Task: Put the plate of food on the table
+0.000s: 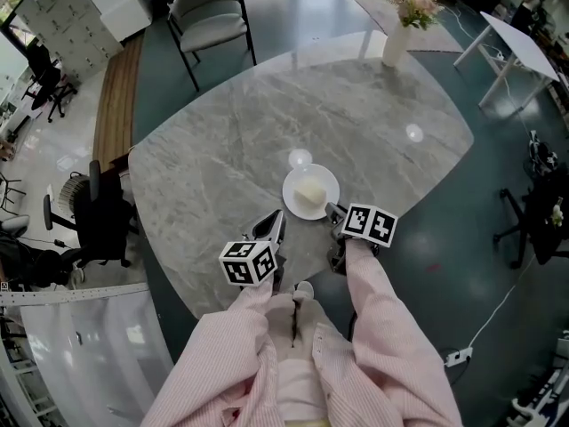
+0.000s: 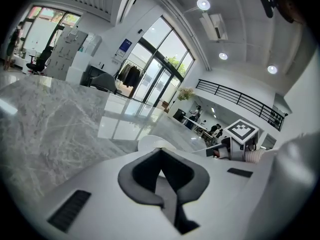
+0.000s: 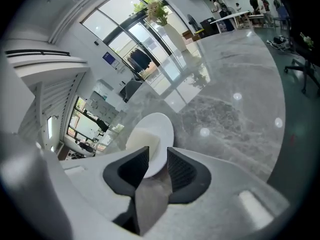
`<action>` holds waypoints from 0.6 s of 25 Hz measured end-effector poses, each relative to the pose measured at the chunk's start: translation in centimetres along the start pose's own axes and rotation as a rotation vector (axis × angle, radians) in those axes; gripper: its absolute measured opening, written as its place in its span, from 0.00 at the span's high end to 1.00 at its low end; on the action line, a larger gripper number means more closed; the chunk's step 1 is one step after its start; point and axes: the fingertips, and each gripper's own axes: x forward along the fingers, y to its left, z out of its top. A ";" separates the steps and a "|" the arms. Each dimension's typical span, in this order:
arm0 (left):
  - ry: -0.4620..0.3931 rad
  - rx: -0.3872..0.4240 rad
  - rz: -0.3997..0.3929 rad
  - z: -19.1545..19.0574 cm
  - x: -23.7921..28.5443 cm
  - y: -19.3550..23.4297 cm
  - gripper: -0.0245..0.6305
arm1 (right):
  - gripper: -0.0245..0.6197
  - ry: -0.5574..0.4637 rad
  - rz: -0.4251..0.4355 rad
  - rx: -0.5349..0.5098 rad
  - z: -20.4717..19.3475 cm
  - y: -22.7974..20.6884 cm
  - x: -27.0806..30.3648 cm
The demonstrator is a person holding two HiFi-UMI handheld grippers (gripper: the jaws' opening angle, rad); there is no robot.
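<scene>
A white plate (image 1: 311,191) with a pale lump of food (image 1: 308,191) rests flat on the grey marble table (image 1: 222,140), near its front edge. My right gripper (image 1: 333,212) is at the plate's near right rim. In the right gripper view its jaws stand apart on either side of the plate's (image 3: 159,130) rim, and the pads do not press on it; the food (image 3: 141,139) lies just beyond. My left gripper (image 1: 274,227) hovers beside the plate's near left, its jaws together and empty (image 2: 160,151). The plate's edge (image 2: 149,142) peeks just past them.
A white vase of flowers (image 1: 400,34) stands at the table's far side. A grey chair (image 1: 209,16) is behind the table, a black office chair (image 1: 98,212) at its left, and a white side table (image 1: 520,47) at the far right.
</scene>
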 end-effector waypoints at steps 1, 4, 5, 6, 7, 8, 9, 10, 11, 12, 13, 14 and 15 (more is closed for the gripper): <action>-0.006 0.008 -0.007 0.3 -0.2 -0.3 0.97 | 0.81 -0.005 0.006 -0.020 0.2 0.3 -0.3; -0.021 0.035 -0.022 1.1 -0.9 -1.2 0.97 | 0.84 -0.022 0.025 -0.093 0.6 1.2 -1.4; -0.027 0.044 -0.025 1.4 -1.3 -1.5 0.97 | 0.87 -0.027 0.032 -0.112 0.6 1.5 -1.9; -0.032 0.053 -0.029 1.6 -1.6 -1.8 0.97 | 0.90 -0.033 0.039 -0.129 0.6 1.7 -2.3; -0.037 0.062 -0.033 1.8 -1.9 -2.0 0.97 | 0.92 -0.040 0.047 -0.144 0.7 2.0 -2.8; -0.043 0.071 -0.038 2.1 -2.2 -2.3 0.97 | 0.93 -0.050 0.057 -0.156 0.8 2.2 -3.2; -0.048 0.082 -0.043 2.3 -2.4 -2.5 0.97 | 0.94 -0.061 0.072 -0.164 1.0 2.5 -3.5; -0.054 0.093 -0.047 2.6 -2.7 -2.6 0.97 | 0.94 -0.074 0.090 -0.170 1.1 2.9 -3.9; -0.061 0.104 -0.050 2.9 -2.9 -2.8 0.97 | 0.95 -0.089 0.109 -0.175 1.3 3.2 -4.3; -0.069 0.115 -0.053 3.2 -3.2 -2.9 0.97 | 0.95 -0.102 0.126 -0.183 1.4 3.5 -4.6; -0.077 0.126 -0.058 3.6 -3.5 -3.1 0.97 | 0.95 -0.113 0.139 -0.192 1.5 3.7 -5.0; -0.085 0.139 -0.063 3.9 -3.7 -3.4 0.97 | 0.95 -0.123 0.149 -0.200 1.6 3.9 -5.4; -0.092 0.153 -0.067 4.1 -4.0 -3.6 0.97 | 0.95 -0.134 0.161 -0.208 1.7 4.0 -5.7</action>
